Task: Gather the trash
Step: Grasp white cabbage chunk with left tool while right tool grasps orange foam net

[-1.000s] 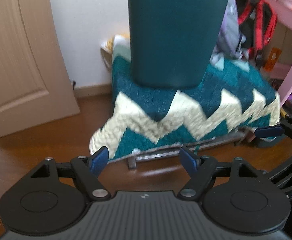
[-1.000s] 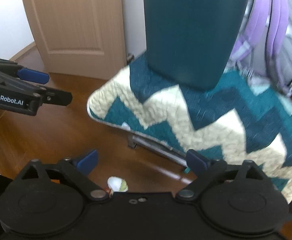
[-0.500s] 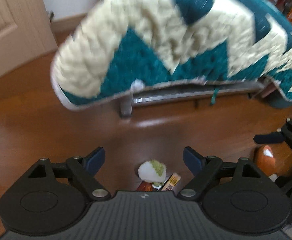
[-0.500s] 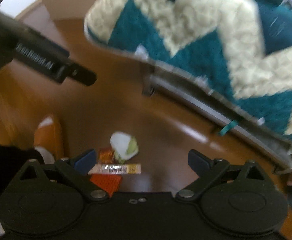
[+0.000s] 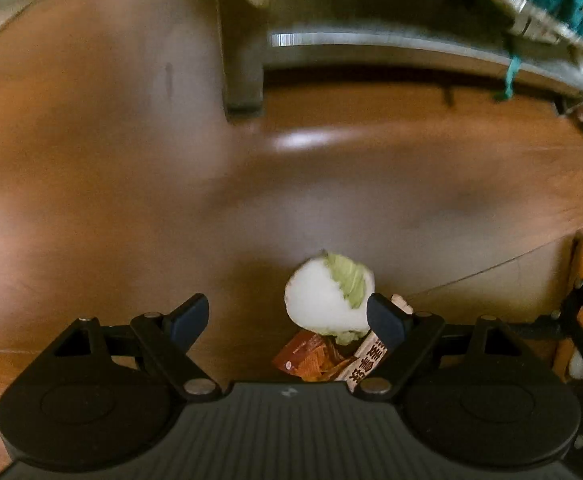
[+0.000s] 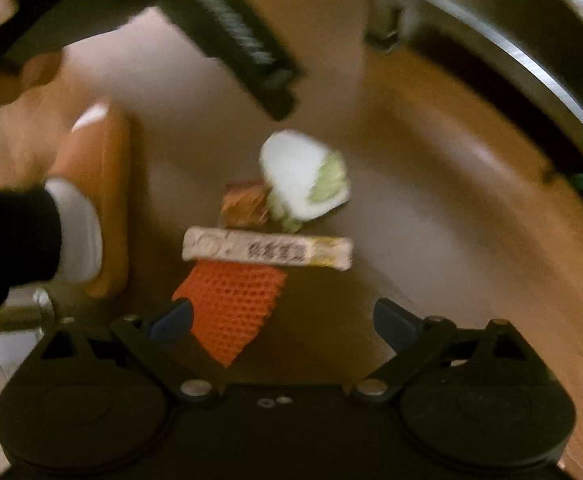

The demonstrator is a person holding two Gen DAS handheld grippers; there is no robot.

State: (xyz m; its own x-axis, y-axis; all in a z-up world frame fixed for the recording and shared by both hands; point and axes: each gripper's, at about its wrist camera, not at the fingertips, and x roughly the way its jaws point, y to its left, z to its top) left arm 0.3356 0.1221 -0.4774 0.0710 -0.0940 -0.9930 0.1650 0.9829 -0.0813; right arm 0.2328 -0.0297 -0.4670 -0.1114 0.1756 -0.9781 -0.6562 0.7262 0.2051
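Below, both grippers, left (image 5: 287, 316) and right (image 6: 281, 320), jaws wide and empty, hang over trash on the floor (image 5: 131, 200): cabbage (image 5: 329, 294), wrapper (image 6: 267, 249), net (image 6: 233, 306) (overlapping). Risk: closing jaws may pinch only the net's edge or nudge the cabbage away.

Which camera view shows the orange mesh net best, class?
The right wrist view: the orange mesh net lies fully exposed on the floor, just ahead of the open right tool. In the left wrist view it cannot be made out; that tool's body likely hides it.
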